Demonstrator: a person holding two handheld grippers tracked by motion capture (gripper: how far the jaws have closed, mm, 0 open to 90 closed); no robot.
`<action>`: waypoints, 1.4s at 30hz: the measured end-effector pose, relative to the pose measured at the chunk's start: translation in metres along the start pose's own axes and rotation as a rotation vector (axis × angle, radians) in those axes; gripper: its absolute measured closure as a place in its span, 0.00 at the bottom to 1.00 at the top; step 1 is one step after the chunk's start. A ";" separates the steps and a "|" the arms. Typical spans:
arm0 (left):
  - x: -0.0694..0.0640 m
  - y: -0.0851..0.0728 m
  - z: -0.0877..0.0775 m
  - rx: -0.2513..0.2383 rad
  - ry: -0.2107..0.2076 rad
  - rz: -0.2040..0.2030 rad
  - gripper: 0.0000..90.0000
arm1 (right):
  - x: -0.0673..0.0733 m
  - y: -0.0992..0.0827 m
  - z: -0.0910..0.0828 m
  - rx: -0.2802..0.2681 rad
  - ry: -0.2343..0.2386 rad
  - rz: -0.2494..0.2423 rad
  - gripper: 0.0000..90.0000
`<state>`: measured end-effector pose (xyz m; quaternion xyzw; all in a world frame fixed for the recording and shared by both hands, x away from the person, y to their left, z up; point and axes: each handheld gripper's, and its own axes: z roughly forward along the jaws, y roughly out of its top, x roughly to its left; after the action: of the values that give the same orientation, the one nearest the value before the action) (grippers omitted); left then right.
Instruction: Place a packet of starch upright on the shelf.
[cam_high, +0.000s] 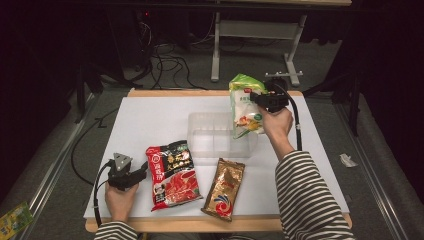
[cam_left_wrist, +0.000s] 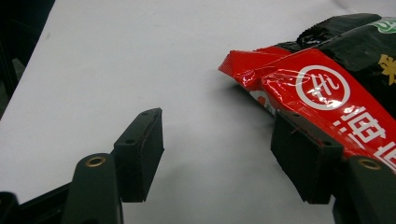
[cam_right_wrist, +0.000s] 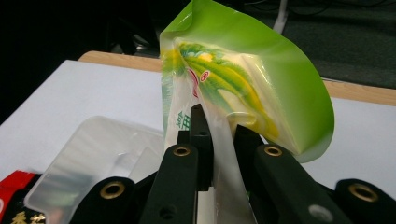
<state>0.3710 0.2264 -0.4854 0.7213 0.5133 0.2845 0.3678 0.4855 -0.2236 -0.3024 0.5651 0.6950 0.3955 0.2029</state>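
Note:
My right gripper (cam_high: 260, 98) (cam_right_wrist: 219, 135) is shut on the edge of a green and white food bag (cam_high: 245, 106) (cam_right_wrist: 243, 79), which hangs upright above the right end of a clear plastic tray (cam_high: 217, 135) (cam_right_wrist: 88, 158). My left gripper (cam_high: 141, 171) (cam_left_wrist: 217, 154) rests open at the table's front left, its jaws wide apart over bare white table. Its right jaw stands beside the corner of a red and black packet (cam_high: 171, 174) (cam_left_wrist: 327, 84), which lies flat. A gold and brown packet (cam_high: 224, 189) lies to the right of the red one.
The white table top (cam_high: 150, 120) has wooden edges at the back and front. Beyond the back edge stand a grey table frame (cam_high: 216, 45) and tangled cables (cam_high: 170, 62) on the floor. A small packet (cam_high: 15, 219) lies on the floor at the lower left.

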 end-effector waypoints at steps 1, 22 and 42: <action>0.000 0.000 0.000 -0.002 0.000 0.000 0.39 | 0.001 0.000 0.002 0.001 -0.012 -0.004 0.93; -0.001 0.000 0.000 0.003 0.003 0.009 0.39 | 0.026 -0.026 0.026 0.041 0.038 -0.059 0.86; -0.002 0.000 0.000 0.007 0.006 0.024 0.39 | 0.015 -0.040 0.003 0.167 0.117 -0.148 0.88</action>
<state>0.3707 0.2241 -0.4856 0.7276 0.5068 0.2895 0.3603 0.4581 -0.2100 -0.3332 0.5032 0.7761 0.3523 0.1429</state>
